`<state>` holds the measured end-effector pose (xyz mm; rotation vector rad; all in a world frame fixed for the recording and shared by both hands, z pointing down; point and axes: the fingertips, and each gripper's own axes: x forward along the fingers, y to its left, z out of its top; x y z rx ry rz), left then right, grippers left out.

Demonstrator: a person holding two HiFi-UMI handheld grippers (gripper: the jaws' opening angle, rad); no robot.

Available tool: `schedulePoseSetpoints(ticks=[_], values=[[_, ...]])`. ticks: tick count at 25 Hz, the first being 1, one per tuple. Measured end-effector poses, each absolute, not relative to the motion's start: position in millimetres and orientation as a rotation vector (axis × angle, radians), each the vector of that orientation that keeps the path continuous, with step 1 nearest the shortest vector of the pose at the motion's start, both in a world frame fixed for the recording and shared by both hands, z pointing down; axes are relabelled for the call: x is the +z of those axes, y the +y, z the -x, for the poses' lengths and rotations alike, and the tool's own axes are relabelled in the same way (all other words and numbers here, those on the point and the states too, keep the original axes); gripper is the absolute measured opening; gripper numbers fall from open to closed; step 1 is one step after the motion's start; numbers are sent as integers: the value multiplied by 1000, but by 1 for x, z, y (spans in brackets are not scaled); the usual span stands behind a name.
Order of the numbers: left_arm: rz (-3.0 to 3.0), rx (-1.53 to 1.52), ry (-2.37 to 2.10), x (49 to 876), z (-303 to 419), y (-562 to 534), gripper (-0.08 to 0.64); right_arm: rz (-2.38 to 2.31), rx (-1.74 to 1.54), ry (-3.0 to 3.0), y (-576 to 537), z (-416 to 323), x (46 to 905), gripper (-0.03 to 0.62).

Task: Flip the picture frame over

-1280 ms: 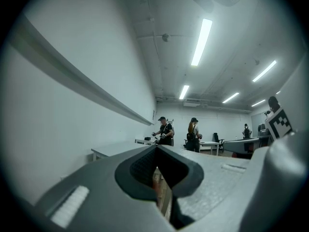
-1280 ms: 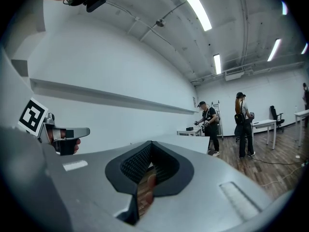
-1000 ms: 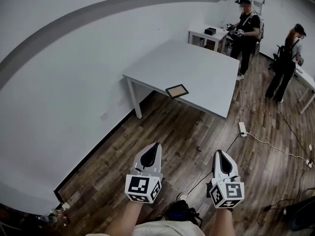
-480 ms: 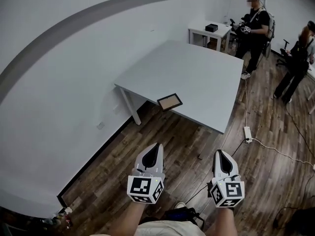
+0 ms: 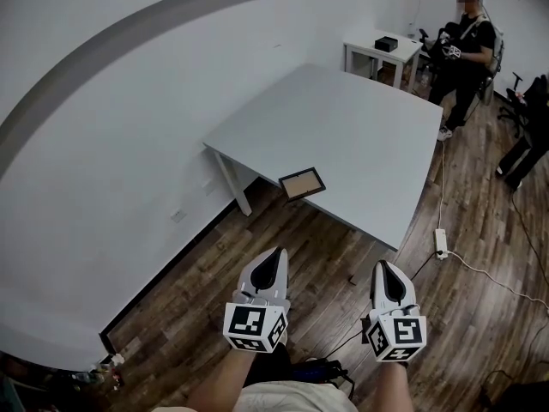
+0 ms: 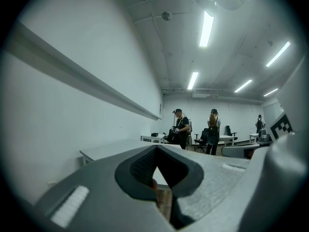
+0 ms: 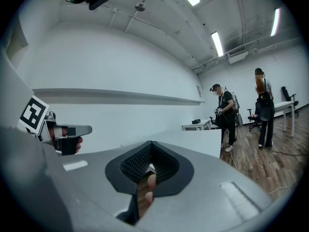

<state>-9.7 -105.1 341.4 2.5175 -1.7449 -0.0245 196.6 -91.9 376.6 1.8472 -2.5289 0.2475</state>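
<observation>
A small dark picture frame (image 5: 302, 183) with a brown face lies flat near the front edge of a large white table (image 5: 352, 136), well ahead of me. My left gripper (image 5: 269, 266) hangs over the wooden floor, short of the table, with its jaws pressed together and nothing between them. My right gripper (image 5: 389, 273) is level with it to the right, jaws also closed and empty. In the left gripper view (image 6: 155, 178) and the right gripper view (image 7: 146, 178) the jaws meet in a tight seam, and the table shows beyond them.
A grey wall runs along the left. A person in black (image 5: 463, 45) stands beyond the table beside a smaller white desk (image 5: 382, 51) with a dark box. A power strip (image 5: 442, 243) and cables lie on the wood floor at right.
The view has moved forward and to the left: the table and frame sit nearer and lower in the head view. Both grippers keep their place and stay shut.
</observation>
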Motion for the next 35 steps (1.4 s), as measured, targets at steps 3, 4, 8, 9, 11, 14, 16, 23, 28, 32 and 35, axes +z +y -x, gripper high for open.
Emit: schedulePoseSetpoints(ticks=[3, 4, 8, 9, 11, 14, 16, 23, 28, 32, 35], values=[[-2519, -30, -1732, 347, 14, -128, 2, -1831, 235, -2516, -112, -189, 381, 28], [-2519, -27, -1727, 350, 15, -137, 2, -1828, 236, -2510, -120, -186, 383, 28], [-2516, -11, -1696, 361, 25, -176, 2, -1818, 246, -2476, -155, -172, 389, 28], [-2520, -1, -1689, 363, 28, -186, 2, -1820, 249, -2466, -164, -169, 389, 28], [-2522, 21, -1667, 372, 33, -208, 2, -1829, 255, -2448, -184, -161, 390, 28], [-2492, 31, -1629, 388, 45, -238, 2, -1829, 267, -2428, -212, -146, 393, 28], [-2476, 39, -1602, 397, 53, -254, 2, -1824, 271, -2410, -227, -135, 397, 28], [-2457, 58, -1501, 429, 65, -297, 2, -1832, 298, -2377, -270, -102, 408, 28], [-2383, 43, -1436, 457, 64, -318, 2, -1831, 336, -2362, -285, -96, 420, 28], [-2136, -202, -1269, 486, 69, -336, 2, -1822, 372, -2352, -292, -97, 436, 28], [-1939, -375, -1173, 518, 74, -348, 3, -1816, 399, -2349, -291, -103, 446, 28]])
